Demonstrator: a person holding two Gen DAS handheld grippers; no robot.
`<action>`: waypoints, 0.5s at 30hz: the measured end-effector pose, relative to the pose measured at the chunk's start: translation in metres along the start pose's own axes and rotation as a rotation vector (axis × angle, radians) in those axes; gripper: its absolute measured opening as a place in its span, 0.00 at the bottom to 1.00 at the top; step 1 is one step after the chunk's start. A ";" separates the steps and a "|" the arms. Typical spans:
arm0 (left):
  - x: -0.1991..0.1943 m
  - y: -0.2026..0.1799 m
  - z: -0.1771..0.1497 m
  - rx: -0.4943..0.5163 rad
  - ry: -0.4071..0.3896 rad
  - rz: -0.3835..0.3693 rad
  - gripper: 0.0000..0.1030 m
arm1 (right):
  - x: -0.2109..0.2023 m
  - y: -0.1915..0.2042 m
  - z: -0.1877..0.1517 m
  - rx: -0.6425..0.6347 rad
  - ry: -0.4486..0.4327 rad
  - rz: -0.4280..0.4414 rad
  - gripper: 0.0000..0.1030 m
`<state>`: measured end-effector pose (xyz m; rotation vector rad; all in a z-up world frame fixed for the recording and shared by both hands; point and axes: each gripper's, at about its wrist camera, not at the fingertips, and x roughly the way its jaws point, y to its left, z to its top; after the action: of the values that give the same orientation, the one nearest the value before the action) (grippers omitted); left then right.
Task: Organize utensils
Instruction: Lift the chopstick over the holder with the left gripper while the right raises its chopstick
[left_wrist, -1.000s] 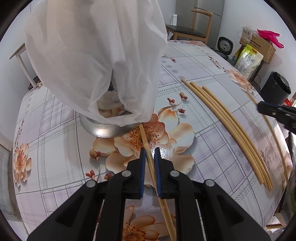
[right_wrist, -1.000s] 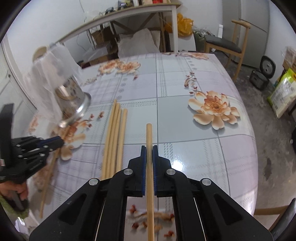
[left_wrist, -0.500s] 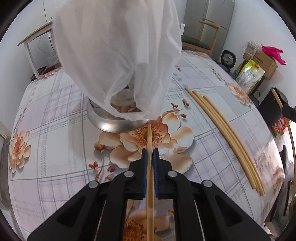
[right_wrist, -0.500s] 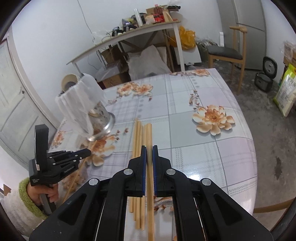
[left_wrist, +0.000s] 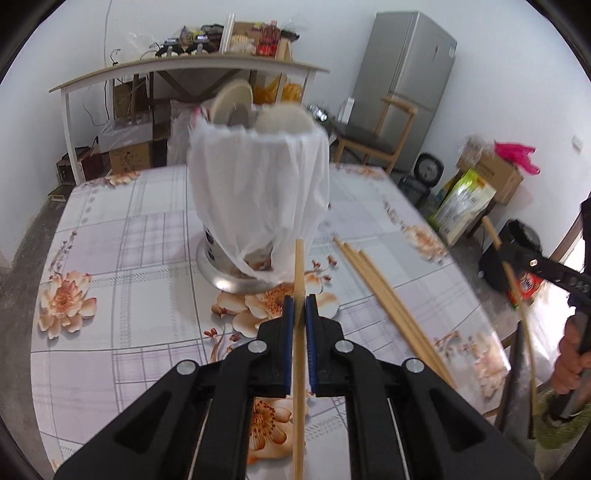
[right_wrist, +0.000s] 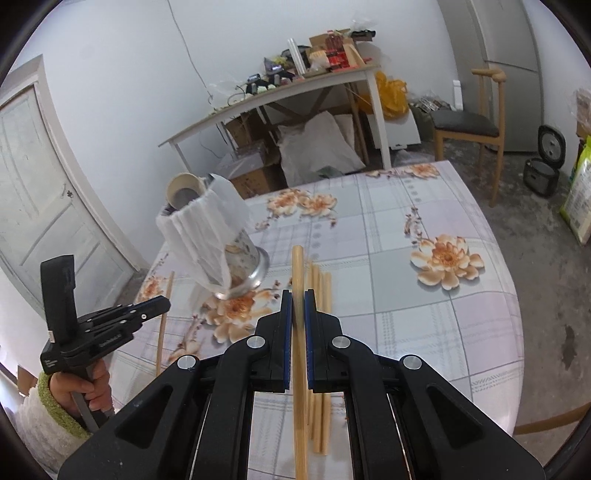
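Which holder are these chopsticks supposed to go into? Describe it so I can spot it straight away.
Look at the table with the floral cloth. On its left half, seen from the right wrist, stands the metal utensil holder, just left of the loose chopsticks lying flat. It is the only upright thing on the table, with a white plastic bag draped over it.

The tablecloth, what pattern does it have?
The tablecloth is a pale grey plaid grid scattered with orange-and-cream flowers; the right wrist view shows it best.
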<state>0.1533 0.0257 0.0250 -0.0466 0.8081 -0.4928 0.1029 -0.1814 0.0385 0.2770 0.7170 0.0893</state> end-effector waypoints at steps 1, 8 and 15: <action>-0.004 0.000 0.002 0.000 -0.009 -0.004 0.06 | -0.001 0.002 0.001 -0.002 -0.005 0.004 0.04; -0.042 -0.001 0.014 -0.015 -0.097 -0.028 0.06 | -0.010 0.017 0.012 -0.023 -0.044 0.033 0.04; -0.084 0.003 0.034 -0.028 -0.210 -0.042 0.06 | -0.016 0.029 0.025 -0.038 -0.084 0.058 0.04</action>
<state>0.1298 0.0605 0.1054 -0.1388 0.6095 -0.5074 0.1076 -0.1614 0.0751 0.2637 0.6233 0.1456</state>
